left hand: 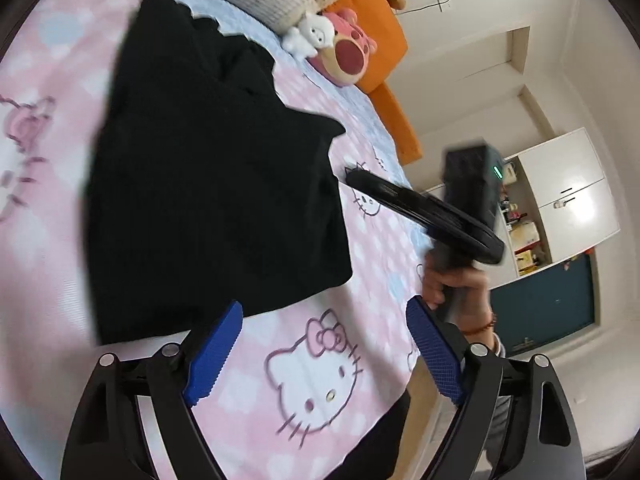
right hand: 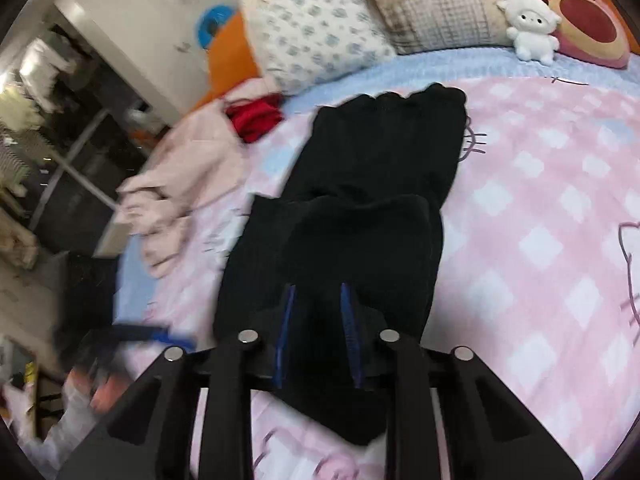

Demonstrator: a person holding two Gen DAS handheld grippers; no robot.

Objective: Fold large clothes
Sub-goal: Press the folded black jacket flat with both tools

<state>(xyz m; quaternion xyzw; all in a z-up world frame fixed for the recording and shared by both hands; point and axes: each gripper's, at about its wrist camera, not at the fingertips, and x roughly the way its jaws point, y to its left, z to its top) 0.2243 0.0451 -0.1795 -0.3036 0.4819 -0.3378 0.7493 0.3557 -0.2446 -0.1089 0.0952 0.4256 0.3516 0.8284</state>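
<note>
A large black garment (left hand: 212, 176) lies partly folded on the pink Hello Kitty bedspread (left hand: 312, 376). My left gripper (left hand: 324, 344) is open and empty, its blue pads just in front of the garment's near edge. My right gripper (right hand: 318, 320) is shut on a fold of the black garment (right hand: 360, 208) and holds that end lifted off the bed. The right gripper also shows in the left wrist view (left hand: 424, 216), to the right of the garment, held in a hand.
Pillows (right hand: 320, 24) and plush toys (right hand: 532, 28) line the head of the bed. A pale pink garment (right hand: 180, 176) and a red one (right hand: 256, 118) lie at the bed's left side. White cabinets (left hand: 568, 188) stand beyond the bed.
</note>
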